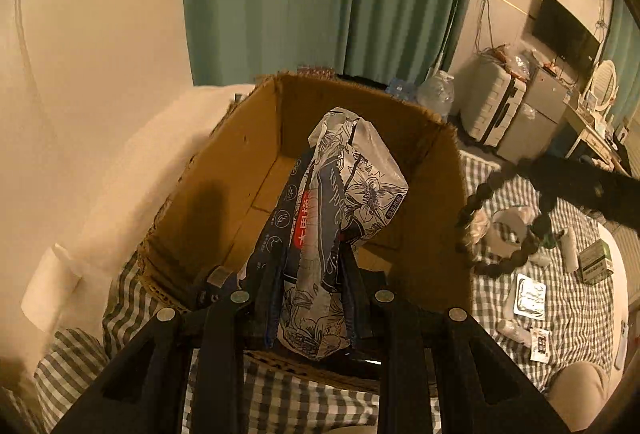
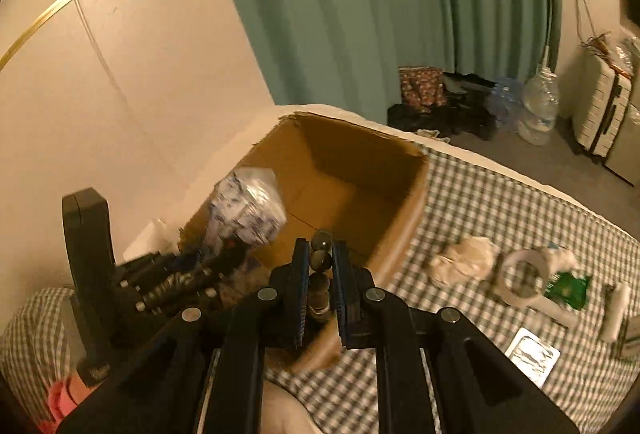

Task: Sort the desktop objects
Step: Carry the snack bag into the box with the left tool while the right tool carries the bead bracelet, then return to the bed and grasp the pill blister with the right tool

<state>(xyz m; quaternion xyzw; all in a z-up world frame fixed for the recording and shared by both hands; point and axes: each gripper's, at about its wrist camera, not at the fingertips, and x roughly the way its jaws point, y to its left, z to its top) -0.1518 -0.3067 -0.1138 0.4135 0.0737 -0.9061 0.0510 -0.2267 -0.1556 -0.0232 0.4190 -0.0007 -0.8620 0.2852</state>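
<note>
My left gripper (image 1: 312, 258) is shut on a floral-printed tissue pack (image 1: 344, 190) and holds it upright over the open cardboard box (image 1: 224, 170). The pack (image 2: 246, 208) and the left gripper also show in the right wrist view, at the box's (image 2: 404, 218) near left rim. My right gripper (image 2: 320, 258) is shut on a string of dark beads (image 2: 320, 274), just over the box's near edge. In the left wrist view the bead string (image 1: 500, 218) hangs in a loop from the right gripper to the right of the box.
The box sits on a checked bedspread (image 2: 500, 202). To its right lie a crumpled tissue (image 2: 464, 260), a tape roll (image 2: 520, 278), a green packet (image 2: 568, 288), a white tube (image 2: 616, 310) and a foil sachet (image 2: 532, 356). A wall and green curtain stand behind.
</note>
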